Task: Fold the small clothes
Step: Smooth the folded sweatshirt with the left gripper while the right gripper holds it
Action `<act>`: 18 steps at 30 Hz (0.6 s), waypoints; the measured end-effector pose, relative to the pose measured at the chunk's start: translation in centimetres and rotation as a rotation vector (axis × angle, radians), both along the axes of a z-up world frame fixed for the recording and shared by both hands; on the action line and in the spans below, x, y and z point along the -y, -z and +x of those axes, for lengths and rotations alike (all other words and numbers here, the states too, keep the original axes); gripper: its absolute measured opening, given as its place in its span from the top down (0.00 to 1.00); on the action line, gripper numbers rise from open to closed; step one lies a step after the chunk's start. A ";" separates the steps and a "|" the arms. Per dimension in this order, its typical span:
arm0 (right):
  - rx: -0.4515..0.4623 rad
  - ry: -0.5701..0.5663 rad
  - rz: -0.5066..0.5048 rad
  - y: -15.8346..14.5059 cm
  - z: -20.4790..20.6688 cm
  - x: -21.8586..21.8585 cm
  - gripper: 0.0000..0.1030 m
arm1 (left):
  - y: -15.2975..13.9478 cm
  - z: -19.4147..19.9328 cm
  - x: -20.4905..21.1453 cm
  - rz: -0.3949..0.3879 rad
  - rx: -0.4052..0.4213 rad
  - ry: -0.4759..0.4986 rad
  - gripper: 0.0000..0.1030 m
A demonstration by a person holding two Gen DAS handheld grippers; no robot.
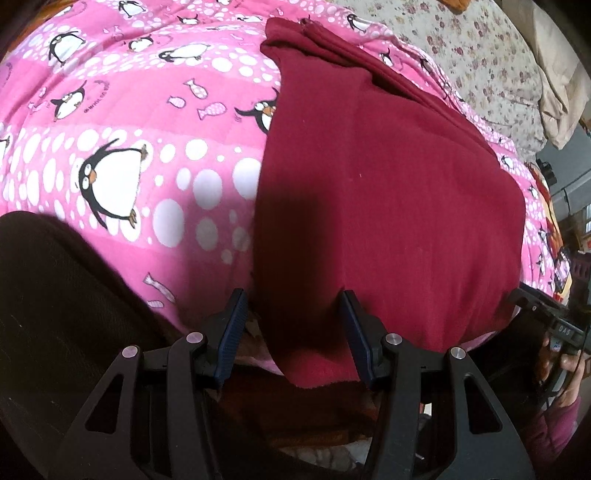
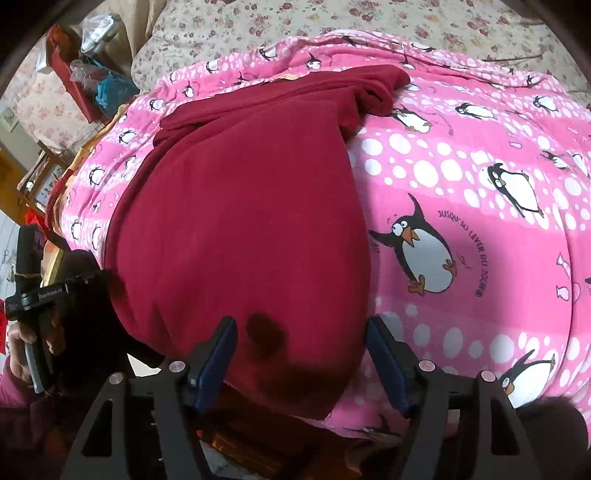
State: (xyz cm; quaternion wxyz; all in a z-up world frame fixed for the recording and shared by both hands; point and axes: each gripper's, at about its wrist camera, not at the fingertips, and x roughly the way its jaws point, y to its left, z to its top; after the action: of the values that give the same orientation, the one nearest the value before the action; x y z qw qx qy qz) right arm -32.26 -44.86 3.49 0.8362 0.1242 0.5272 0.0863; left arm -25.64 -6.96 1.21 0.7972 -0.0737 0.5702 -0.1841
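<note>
Left wrist view: left claw (image 1: 293, 332) spread wide, jaws apart, near hem of red garment (image 1: 388, 206) lying between and ahead of fingers, nothing pinched. Garment flat on pink blanket (image 1: 147, 122); blanket shows left of claw. Right wrist view: right claw (image 2: 301, 360) spread too, garment (image 2: 236, 229) ahead and between fingers, blanket (image 2: 480, 155) to claw's right. Floral sheet (image 2: 332, 22) far ahead.

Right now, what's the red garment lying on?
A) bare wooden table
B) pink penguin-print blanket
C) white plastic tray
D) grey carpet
B: the dark red garment is spread flat on the pink penguin-print blanket, which shows on both sides of it in the right wrist view and again beside it in the left wrist view.
</note>
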 end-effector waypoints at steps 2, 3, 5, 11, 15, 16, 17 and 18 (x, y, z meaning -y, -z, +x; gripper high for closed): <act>-0.003 0.001 0.005 0.1 0.0 0.1 0.29 | 0.4 -0.1 0.0 -0.009 -0.016 0.004 0.50; -0.009 -0.001 0.005 0.2 0.0 0.1 0.28 | 0.7 -0.2 0.0 -0.018 -0.035 0.006 0.50; -0.018 -0.010 0.001 0.3 -0.1 0.0 0.27 | 1.4 -0.4 0.1 -0.028 -0.062 0.005 0.50; -0.022 -0.032 0.008 0.6 -0.2 -0.4 0.27 | 2.8 -0.4 0.8 -0.024 -0.102 0.018 0.40; -0.009 -0.036 0.046 0.6 0.0 -0.2 0.27 | 3.4 -0.4 1.2 -0.032 -0.121 0.021 0.37; -0.006 -0.039 0.051 0.6 0.1 -0.2 0.27 | 3.5 -0.4 1.2 -0.037 -0.126 0.017 0.36; -0.004 -0.041 0.053 0.7 0.1 -0.2 0.27 | 3.7 -0.4 1.2 -0.042 -0.132 0.014 0.35; -0.003 -0.043 0.058 0.8 0.2 -0.2 0.25 | 3.7 -0.4 1.3 -0.046 -0.135 0.011 0.35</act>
State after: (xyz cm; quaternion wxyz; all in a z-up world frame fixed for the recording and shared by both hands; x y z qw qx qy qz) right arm -32.08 -44.65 2.67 0.8293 0.1374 0.5284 0.1193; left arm -26.07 -8.25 -2.53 0.7540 -0.1009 0.6188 -0.1961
